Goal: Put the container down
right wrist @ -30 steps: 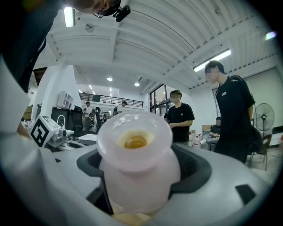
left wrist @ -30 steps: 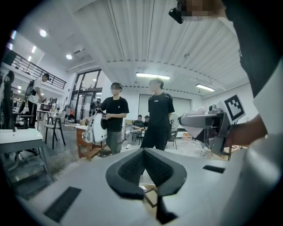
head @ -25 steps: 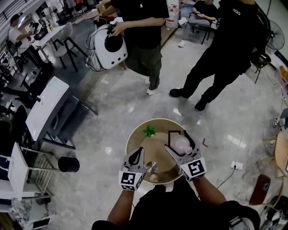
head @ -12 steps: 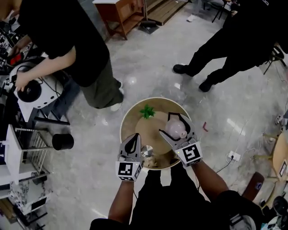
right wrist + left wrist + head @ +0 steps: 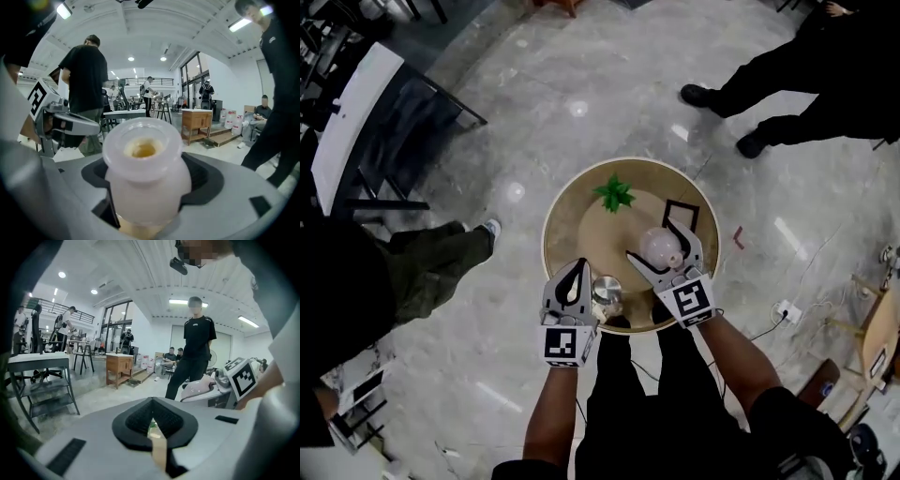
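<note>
Two tools hung over the round table [image 5: 574,208]. The right tool [image 5: 663,247] gripped the frosted container [image 5: 659,249] upright round its body, probably to set it down level; the left tool [image 5: 577,270], jaws together on nothing, sat aside, out of the way.

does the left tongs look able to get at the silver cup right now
Probably yes: the silver cup sits just beside the left tongs on the round table, nothing between them. The tongs are shut, so they would need opening first.
</note>
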`<state>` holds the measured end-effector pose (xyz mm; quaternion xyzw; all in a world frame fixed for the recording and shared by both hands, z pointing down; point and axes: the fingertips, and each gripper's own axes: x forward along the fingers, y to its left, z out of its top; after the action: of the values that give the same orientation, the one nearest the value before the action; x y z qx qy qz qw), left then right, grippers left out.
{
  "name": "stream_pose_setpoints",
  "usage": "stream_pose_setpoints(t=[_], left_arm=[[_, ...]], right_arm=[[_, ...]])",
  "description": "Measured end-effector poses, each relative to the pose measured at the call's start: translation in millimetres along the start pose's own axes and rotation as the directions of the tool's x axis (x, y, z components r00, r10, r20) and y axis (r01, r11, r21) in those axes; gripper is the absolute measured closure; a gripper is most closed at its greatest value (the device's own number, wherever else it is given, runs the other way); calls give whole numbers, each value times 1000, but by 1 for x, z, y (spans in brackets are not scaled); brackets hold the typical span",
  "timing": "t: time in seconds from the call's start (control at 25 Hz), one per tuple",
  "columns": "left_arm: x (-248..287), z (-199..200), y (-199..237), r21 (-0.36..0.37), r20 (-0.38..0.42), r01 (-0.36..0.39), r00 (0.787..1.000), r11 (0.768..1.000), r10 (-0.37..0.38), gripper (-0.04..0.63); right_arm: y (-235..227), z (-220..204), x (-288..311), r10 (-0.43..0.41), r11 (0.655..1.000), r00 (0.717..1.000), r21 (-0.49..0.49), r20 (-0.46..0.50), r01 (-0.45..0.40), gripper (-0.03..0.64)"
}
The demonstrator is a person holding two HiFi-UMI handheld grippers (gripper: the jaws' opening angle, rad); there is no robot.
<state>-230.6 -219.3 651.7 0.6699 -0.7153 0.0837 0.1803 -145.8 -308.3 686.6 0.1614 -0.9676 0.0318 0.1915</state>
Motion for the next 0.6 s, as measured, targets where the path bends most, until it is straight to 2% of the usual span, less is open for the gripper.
stream_pose_setpoints(t=[0.32, 0.6], left_arm=[[27, -58, 30, -35, -49, -34, 998, 999, 32, 601], [31, -106, 64, -13, -112, -66, 992, 998, 64, 601]], right_arm=[[20, -104, 84, 56, 998, 991, 16, -120, -55, 201], [33, -193, 133, 75, 997, 965, 8, -250, -76, 201]])
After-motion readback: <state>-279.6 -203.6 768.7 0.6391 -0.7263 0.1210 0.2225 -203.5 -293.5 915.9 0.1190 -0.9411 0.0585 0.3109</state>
